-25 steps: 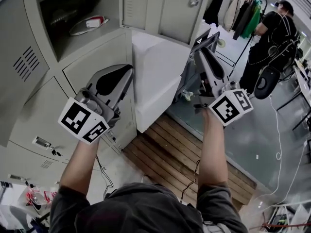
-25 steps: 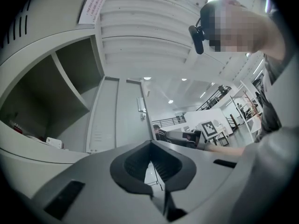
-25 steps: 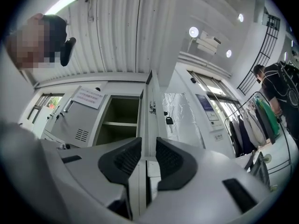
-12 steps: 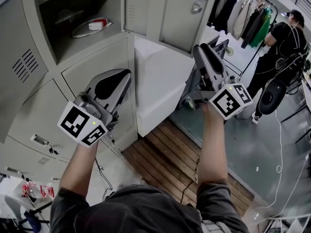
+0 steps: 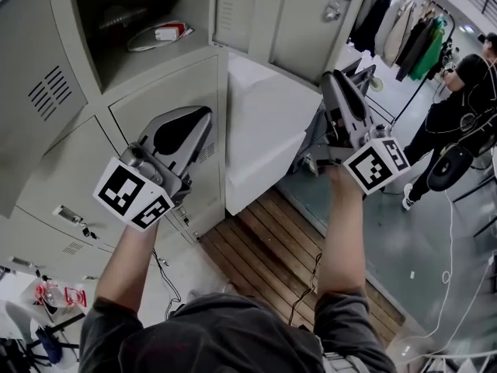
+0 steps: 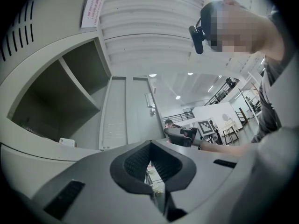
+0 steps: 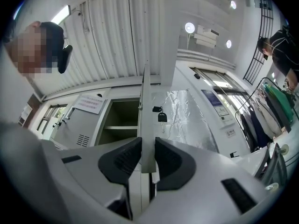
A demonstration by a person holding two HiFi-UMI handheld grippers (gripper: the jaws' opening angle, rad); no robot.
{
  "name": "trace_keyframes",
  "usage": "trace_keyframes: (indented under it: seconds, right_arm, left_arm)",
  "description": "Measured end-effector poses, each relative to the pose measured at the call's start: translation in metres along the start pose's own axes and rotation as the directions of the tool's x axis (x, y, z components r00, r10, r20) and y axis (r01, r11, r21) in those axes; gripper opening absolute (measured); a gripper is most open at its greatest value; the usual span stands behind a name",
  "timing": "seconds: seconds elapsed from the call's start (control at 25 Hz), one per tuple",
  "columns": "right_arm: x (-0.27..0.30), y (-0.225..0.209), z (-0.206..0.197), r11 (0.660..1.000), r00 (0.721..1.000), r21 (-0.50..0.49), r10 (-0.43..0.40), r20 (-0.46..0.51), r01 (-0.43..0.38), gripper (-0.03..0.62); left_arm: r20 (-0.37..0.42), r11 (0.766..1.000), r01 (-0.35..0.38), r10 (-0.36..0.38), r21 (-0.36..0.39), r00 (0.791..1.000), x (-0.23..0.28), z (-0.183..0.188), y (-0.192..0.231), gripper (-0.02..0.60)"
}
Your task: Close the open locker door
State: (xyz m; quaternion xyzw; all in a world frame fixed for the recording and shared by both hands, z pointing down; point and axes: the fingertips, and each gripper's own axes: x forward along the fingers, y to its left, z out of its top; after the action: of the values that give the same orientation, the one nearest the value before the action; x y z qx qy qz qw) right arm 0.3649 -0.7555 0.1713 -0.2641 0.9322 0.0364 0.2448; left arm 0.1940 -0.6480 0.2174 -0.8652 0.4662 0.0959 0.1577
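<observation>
Right gripper point(image 7: 148, 161): clamped on the pale grey metal locker door point(image 7: 147, 120). My jaws have just been closing, and the door's thin edge stands between the pads, seen edge-on. The door stands swung out from the grey steel locker bank point(image 5: 159, 99), with a dark key point(image 7: 161, 117) hanging at its lock. Left gripper point(image 5: 200, 119): well apart from the door, in front of the shut lower fronts, jaws together, nothing between them. The open compartment point(image 5: 116, 6) holds a flat white item point(image 5: 159, 36).
</observation>
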Motion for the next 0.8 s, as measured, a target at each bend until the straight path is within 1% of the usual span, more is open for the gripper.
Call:
trace_keyframes:
  seconds: [0.2, 0.36, 0.64, 0.8]
  right_arm:
    - [-0.003, 0.019, -0.001, 1.000, 1.000, 0.004, 0.001, 0.010, -0.001, 0.097]
    - [-0.008, 0.031, -0.006, 0.999, 0.999, 0.024, -0.030, 0.010, 0.030, 0.100]
    - [-0.003, 0.071, -0.011, 1.000, 1.000, 0.007, -0.001, 0.004, 0.001, 0.104]
    - [0.002, 0.093, -0.015, 1.000, 1.000, 0.015, 0.025, 0.006, -0.025, 0.108]
  left_arm:
    - [0.000, 1.000, -0.002, 0.002, 0.002, 1.000, -0.014, 0.005, 0.001, 0.014]
    - [0.000, 1.000, -0.003, 0.003, 0.004, 1.000, -0.028, 0.010, 0.003, 0.014]
    - [0.007, 1.000, -0.007, 0.007, 0.011, 1.000, -0.055, 0.024, 0.008, 0.014]
    - [0.009, 1.000, -0.009, 0.009, 0.016, 1.000, -0.069, 0.032, 0.010, 0.014]
